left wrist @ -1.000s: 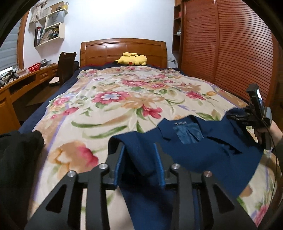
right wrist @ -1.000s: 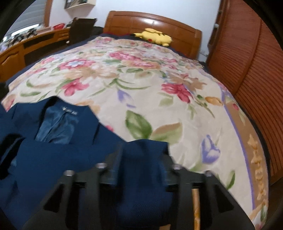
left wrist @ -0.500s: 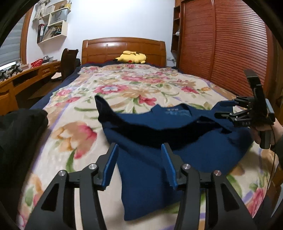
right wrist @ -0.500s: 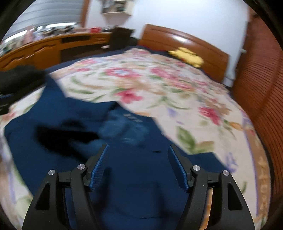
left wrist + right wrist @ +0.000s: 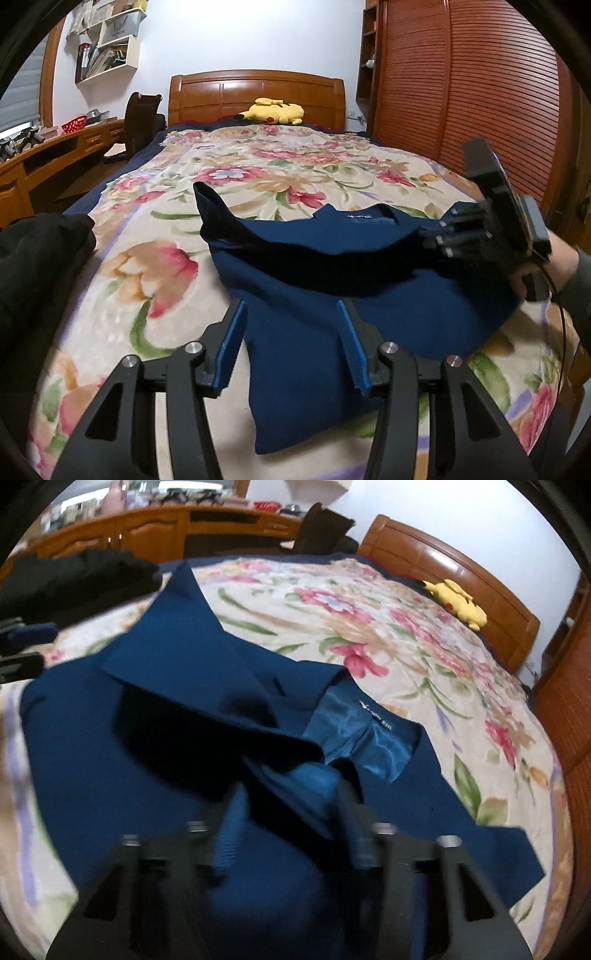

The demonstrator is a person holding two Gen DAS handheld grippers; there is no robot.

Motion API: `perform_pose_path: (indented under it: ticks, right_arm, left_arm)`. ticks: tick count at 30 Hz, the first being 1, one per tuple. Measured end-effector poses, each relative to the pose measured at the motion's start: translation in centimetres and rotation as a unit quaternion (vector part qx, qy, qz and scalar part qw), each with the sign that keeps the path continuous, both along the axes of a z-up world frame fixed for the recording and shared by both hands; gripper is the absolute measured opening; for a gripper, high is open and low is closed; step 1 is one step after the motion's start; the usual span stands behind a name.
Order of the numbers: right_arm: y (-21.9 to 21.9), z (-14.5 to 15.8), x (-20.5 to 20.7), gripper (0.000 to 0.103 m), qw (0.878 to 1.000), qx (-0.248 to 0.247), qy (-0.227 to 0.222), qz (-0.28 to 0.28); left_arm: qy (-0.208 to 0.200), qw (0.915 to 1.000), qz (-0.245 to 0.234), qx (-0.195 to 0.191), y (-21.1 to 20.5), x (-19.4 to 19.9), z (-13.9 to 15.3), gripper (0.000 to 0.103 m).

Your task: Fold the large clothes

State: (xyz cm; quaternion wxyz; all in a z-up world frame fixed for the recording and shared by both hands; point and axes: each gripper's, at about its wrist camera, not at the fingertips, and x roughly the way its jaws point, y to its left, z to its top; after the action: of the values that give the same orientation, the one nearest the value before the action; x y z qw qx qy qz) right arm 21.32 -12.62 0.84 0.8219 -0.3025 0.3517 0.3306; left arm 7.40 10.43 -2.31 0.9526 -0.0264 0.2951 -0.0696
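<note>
One navy jacket [image 5: 369, 314] lies spread across the near end of the floral bedspread [image 5: 258, 166], collar and label towards the headboard. The step in hand looks like folding a front panel across the body. The right gripper [image 5: 291, 794] has just been closing, with a ridge of the jacket's cloth between its jaws; it appears pinched tight, though blur smears the fingers. The left gripper [image 5: 291, 306] hovers half open over the near hem, holding nothing. Next, the raised fold wants carrying across and laying flat. The sleeves are hard to trace.
</note>
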Motion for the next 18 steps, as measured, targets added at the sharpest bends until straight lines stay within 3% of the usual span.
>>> perform_pose_path:
  ticks: [4,12,18]
  right_arm:
    - [1.0,1.1,2.7,0.001,0.999,-0.008,-0.035,-0.009]
    - [3.2,3.5,8.8,0.0,0.994,0.0,-0.093,-0.052]
    - [4.5,3.3,11.7,0.0,0.987,-0.019,-0.131,-0.092]
  left_arm:
    - [0.006,1.0,-0.002,0.0,-0.1,0.4,-0.3,0.049]
    - [0.017,0.9998,-0.006,0.0,-0.3,1.0,-1.0,0.049]
    - [0.024,0.9997,-0.002,-0.008,0.1,1.5,-1.2,0.049]
